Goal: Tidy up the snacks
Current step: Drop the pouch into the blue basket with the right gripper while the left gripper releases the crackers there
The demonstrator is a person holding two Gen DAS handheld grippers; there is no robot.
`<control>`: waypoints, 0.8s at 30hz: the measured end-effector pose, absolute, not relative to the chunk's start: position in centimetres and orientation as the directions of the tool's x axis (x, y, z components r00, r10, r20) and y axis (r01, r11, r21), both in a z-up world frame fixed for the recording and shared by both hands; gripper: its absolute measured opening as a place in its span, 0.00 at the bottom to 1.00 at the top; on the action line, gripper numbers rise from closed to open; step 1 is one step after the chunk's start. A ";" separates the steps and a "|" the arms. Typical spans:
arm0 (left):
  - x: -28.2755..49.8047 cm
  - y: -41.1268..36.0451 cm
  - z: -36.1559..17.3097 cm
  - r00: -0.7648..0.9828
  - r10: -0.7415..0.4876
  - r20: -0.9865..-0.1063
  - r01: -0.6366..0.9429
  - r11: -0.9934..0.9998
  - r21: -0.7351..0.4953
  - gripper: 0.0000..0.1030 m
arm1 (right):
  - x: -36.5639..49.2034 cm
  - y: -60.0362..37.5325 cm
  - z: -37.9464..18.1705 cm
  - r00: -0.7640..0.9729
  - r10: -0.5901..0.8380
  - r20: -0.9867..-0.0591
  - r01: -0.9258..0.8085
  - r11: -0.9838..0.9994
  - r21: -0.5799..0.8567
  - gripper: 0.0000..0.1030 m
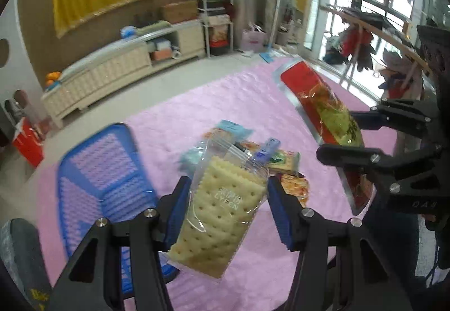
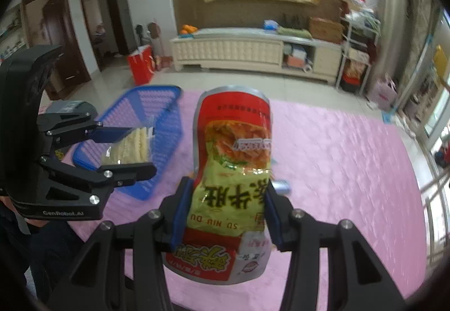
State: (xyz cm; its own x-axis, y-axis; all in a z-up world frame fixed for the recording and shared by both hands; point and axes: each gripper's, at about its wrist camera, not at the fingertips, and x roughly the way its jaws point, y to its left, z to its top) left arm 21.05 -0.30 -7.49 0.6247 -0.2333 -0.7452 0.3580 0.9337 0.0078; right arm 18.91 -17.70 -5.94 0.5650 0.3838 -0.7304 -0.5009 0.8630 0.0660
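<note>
Holding cracker pack (image 1: 222, 209) clamped in left tool (image 1: 227, 212), lifted off pink surface (image 1: 197, 103); blue basket (image 1: 112, 170) at its 9 o'clock, likely the drop spot. Right tool (image 2: 225, 215) grips red-green snack bag (image 2: 233, 170) upright, clear of leftover snacks (image 1: 281, 167) at 12 o'clock.

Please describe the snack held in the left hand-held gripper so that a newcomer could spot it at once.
Start at the pink tablecloth and find the blue basket on it. Just beside it, the left hand-held gripper holds up a clear pack of crackers. Unlike the red and green pouch opposite, it shows pale dotted squares.
</note>
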 end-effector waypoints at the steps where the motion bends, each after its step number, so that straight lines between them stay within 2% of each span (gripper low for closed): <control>1: 20.8 0.5 -6.9 0.634 -0.228 -0.739 0.347 0.938 0.008 0.51 | 18.8 -17.2 -5.7 0.566 0.389 -0.726 -0.509 0.858 0.063 0.51; 10: 19.5 7.8 -3.9 0.682 -0.154 -0.715 0.242 0.970 0.021 0.51 | 19.1 -9.6 -3.6 0.544 0.462 -0.700 -0.614 0.788 0.043 0.51; 24: 23.2 16.0 -5.9 0.661 -0.087 -0.745 0.132 0.991 0.001 0.51 | 24.6 -0.8 -6.2 0.476 0.477 -0.739 -0.712 0.702 -0.006 0.51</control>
